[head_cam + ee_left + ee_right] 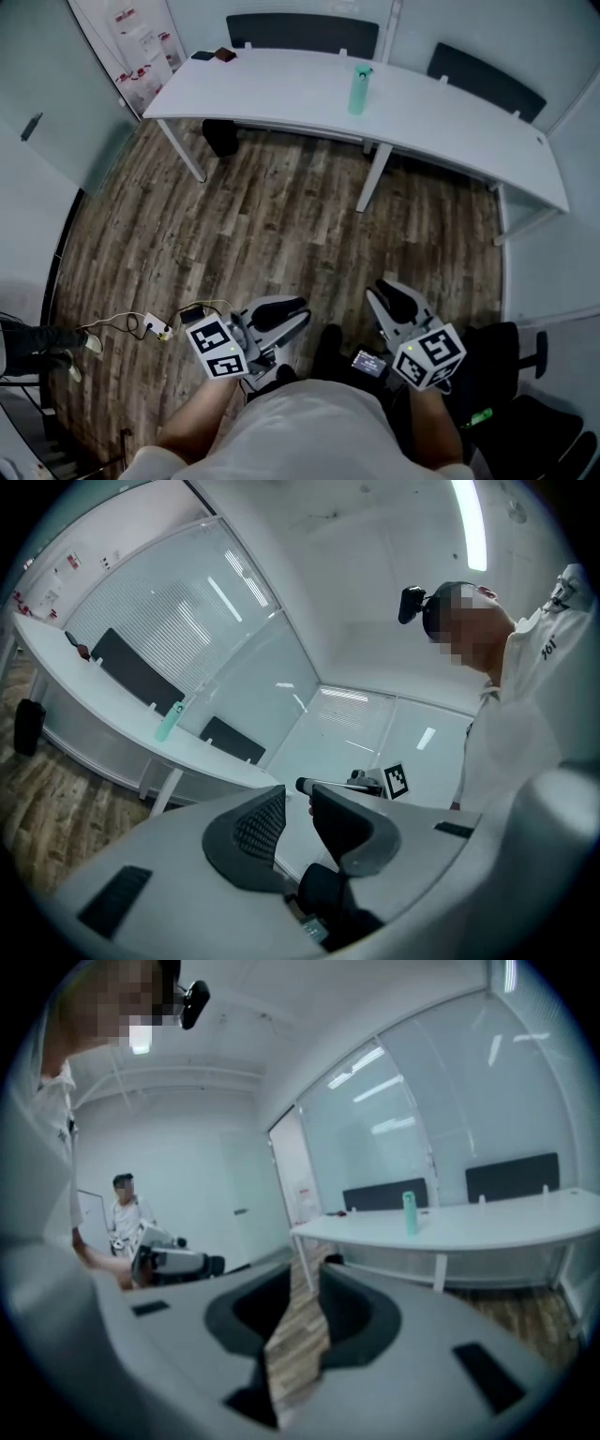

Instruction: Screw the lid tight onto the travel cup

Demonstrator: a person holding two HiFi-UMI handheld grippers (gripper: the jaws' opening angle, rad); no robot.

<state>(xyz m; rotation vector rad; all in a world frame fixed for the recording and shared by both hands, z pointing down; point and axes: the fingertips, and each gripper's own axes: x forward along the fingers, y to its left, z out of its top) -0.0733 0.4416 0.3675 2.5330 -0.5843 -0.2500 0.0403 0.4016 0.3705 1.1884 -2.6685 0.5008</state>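
- The left gripper [286,316] is held low, close to the person's body. Its jaws are released, with a narrow gap between them and nothing in it.
- The right gripper [392,298] is beside it, well apart from it. Its jaws are also slightly parted and empty, and only the plank floor [298,1335] shows through the gap.
- The cup [359,89], a pale green tumbler, stands upright on the white bench [281,94], far ahead of both pairs of jaws and touched by neither.
- In the left gripper view the cup [170,721] lies above and to the left of the jaws [298,803]. In the right gripper view the cup [410,1213] lies above and to the right of the jaws [305,1274].
- A lid seems to sit on the cup's top, but it is too small to tell whether it is screwed down.
- Open floor [281,216] lies between the jaws and the bench.
- Two dark chairs [300,33] stand beyond the bench, farther from the jaws than the cup.
- A power strip [156,327] with a cable lies on the floor just left of the left jaws.
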